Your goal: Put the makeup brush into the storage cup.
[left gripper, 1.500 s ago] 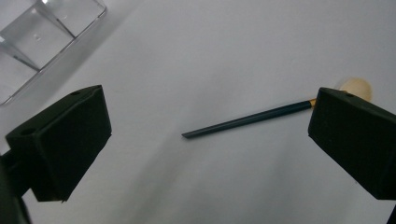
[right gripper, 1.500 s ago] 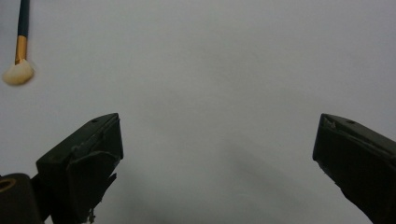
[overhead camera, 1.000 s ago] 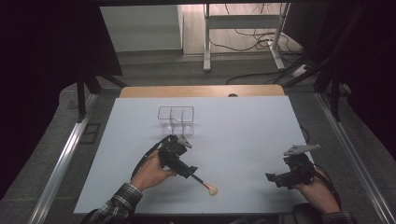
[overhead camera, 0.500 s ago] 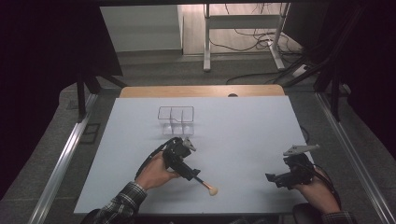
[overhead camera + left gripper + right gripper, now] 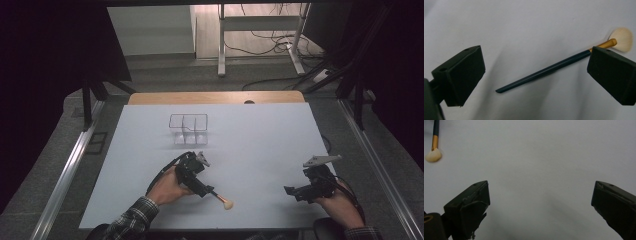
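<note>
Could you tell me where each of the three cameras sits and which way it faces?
High view: above the person's side, looking forward and down on the white table; both forearms, left gripper and right gripper show.
Left gripper view: on the left gripper, looking down between its open jaws at the makeup brush.
Right gripper view: on the right gripper, over bare table, jaws open.
All three share the brush.

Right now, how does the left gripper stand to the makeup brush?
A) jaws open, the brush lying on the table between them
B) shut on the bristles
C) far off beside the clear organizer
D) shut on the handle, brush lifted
A: in the left gripper view the left gripper has both jaws spread wide, with the makeup brush flat on the table between them, ungripped.
</note>
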The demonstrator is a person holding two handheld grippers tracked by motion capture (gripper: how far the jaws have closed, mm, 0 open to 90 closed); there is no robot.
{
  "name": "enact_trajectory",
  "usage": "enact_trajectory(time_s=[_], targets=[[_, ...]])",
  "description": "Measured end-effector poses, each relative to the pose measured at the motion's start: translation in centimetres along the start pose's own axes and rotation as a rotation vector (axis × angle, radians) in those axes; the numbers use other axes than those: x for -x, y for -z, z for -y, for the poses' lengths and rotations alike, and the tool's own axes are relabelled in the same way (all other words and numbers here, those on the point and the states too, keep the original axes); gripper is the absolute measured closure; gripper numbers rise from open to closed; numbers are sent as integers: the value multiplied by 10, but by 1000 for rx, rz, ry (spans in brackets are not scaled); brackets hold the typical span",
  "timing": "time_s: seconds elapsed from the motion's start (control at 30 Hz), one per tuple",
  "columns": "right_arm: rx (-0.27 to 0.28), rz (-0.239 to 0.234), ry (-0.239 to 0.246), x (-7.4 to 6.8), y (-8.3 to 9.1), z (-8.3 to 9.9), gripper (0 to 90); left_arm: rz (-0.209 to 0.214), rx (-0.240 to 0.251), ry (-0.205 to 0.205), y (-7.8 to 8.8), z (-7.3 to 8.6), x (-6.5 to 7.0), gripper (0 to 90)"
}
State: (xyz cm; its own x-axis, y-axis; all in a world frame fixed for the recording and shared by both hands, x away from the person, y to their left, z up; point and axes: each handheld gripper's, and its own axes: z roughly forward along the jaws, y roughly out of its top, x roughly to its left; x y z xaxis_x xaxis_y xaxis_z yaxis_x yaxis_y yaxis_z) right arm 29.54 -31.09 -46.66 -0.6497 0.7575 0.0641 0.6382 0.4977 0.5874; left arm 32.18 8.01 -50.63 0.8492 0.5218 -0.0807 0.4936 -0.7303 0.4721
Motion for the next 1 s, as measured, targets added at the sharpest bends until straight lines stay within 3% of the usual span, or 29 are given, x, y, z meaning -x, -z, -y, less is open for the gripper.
enact_trajectory(time_s=[0.4,0.63,0.77,0.93,0.97,1.0], targets=[[-5,-4,7,0,-1,0,23,-14,-49,-39,-11,3,5,53],[-9,-6,10,0,-1,0,24,-9,-58,-64,-12,6,4,163],[-10,-7,10,0,-1,0,26,-1,-41,-87,-7,9,1,356],[-14,-5,10,-1,-1,1,28,17,-59,-154,-1,13,5,790],[-14,-4,11,-1,-1,1,28,23,-57,-139,-1,13,4,846],[-15,-3,11,-1,-1,1,29,30,-58,-129,-1,13,3,847]])
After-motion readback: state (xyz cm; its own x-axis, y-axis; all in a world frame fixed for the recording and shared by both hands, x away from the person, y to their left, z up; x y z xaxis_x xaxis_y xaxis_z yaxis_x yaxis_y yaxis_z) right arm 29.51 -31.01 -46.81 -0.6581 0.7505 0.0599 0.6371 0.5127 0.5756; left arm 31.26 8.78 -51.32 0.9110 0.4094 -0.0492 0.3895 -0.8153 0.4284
